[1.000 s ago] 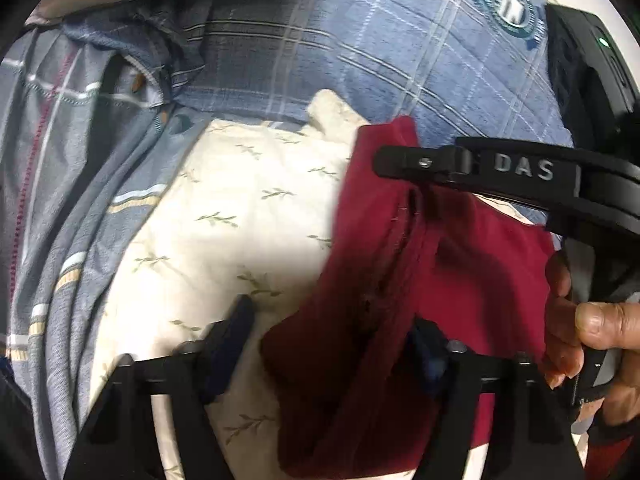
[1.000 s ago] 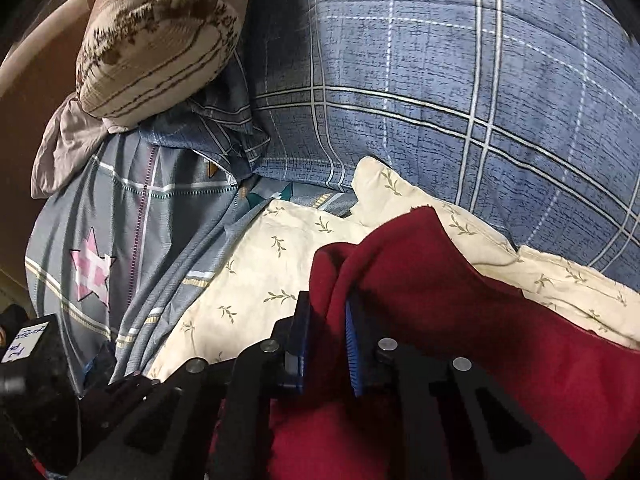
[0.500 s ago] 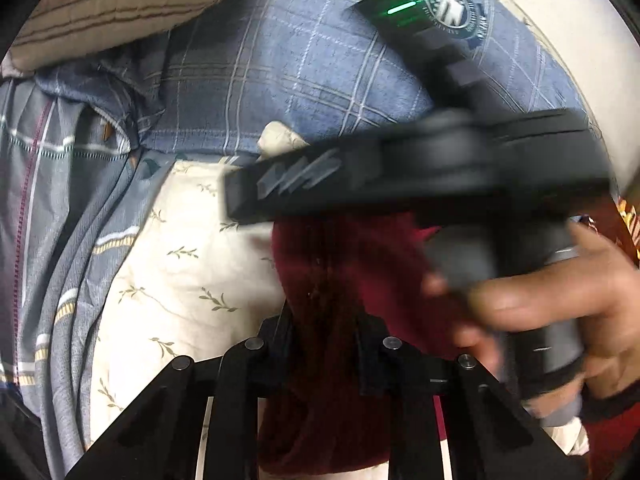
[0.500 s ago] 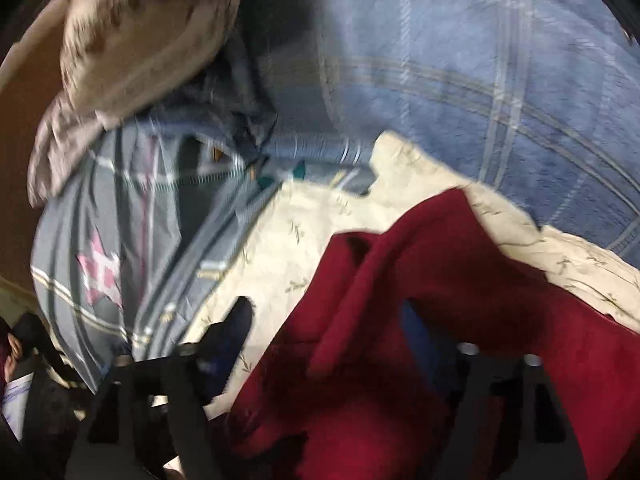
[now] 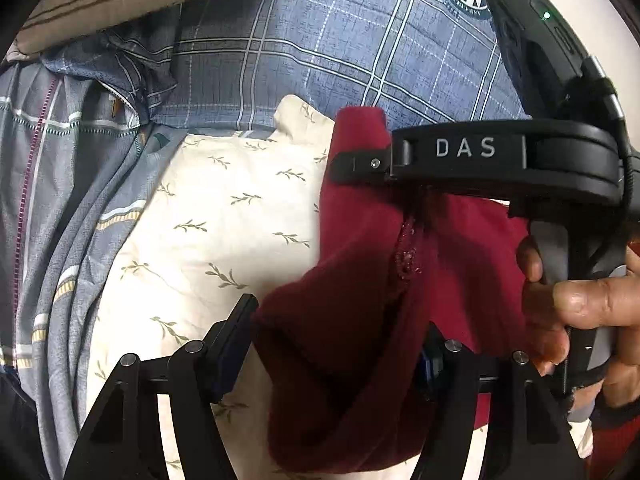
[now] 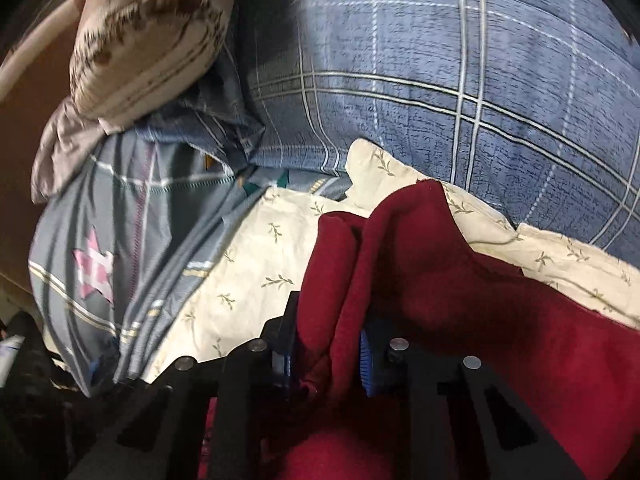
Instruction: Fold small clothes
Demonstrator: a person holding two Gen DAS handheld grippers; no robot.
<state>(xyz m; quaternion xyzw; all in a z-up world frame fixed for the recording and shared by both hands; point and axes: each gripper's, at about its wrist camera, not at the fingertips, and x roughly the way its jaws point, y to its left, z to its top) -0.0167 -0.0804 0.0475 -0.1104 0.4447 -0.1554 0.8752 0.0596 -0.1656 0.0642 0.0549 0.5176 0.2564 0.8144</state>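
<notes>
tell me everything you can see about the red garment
The red garment is dark red, soft and fleecy-looking, bunched in loose folds, not yet neatly folded. It lies on a cream leaf-print cloth. The right gripper pinches a fold of it; the left gripper's open fingers straddle it.

Dim warm indoor light, heavy fisheye bending with black corners, right wrist view slightly motion-blurred
</notes>
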